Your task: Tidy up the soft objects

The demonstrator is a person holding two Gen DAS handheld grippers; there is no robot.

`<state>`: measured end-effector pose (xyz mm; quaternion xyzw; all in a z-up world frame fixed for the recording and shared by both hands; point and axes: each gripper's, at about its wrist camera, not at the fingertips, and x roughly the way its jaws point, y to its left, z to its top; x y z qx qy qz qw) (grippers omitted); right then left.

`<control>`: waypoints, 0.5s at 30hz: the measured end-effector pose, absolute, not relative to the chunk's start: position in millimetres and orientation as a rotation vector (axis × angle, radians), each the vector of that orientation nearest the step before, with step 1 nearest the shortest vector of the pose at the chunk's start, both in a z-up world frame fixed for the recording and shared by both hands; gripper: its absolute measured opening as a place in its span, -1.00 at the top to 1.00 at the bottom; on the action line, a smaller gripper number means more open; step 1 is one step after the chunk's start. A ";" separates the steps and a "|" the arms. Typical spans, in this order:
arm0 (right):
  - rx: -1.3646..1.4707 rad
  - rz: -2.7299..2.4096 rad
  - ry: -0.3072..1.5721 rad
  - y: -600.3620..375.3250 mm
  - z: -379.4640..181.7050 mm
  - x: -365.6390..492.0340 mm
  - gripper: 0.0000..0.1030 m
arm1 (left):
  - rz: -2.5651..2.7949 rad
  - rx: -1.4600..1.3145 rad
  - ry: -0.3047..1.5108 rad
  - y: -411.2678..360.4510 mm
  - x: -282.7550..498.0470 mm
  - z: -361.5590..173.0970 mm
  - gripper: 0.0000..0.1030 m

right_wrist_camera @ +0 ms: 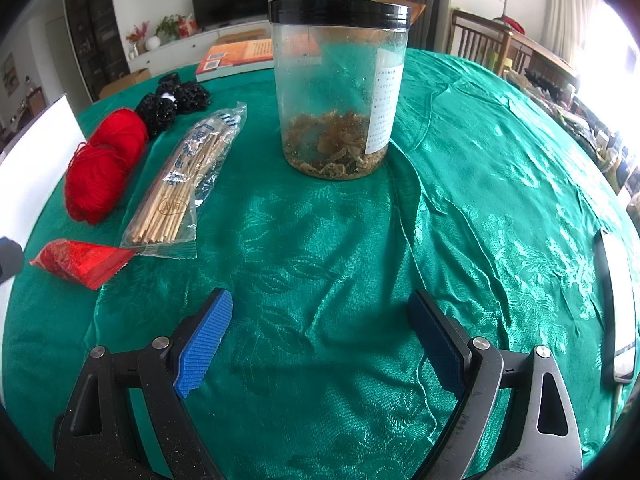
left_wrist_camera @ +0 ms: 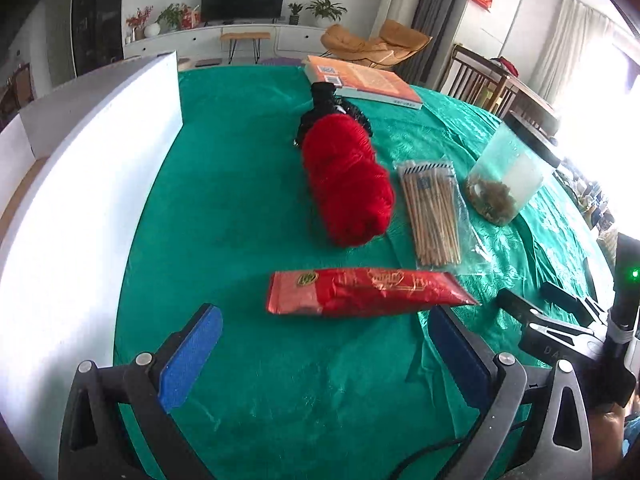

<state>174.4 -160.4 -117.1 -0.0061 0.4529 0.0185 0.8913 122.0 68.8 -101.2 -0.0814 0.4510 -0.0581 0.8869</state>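
Note:
A red yarn skein lies on the green tablecloth, with a black mesh bundle just behind it. A red flat packet lies in front of the yarn. My left gripper is open and empty, just short of the packet. In the right wrist view the yarn, black bundle and packet sit at the far left. My right gripper is open and empty over bare cloth, in front of the jar.
A bag of wooden skewers lies right of the yarn. A clear jar with a black lid stands upright. A book lies at the back. A white box stands at the left. A phone-like object lies at the right edge.

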 end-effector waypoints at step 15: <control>-0.013 0.038 0.940 -160.4 -117.1 174.5 -0.78 | -0.134 -0.003 0.943 49.3 102.9 -128.4 -0.99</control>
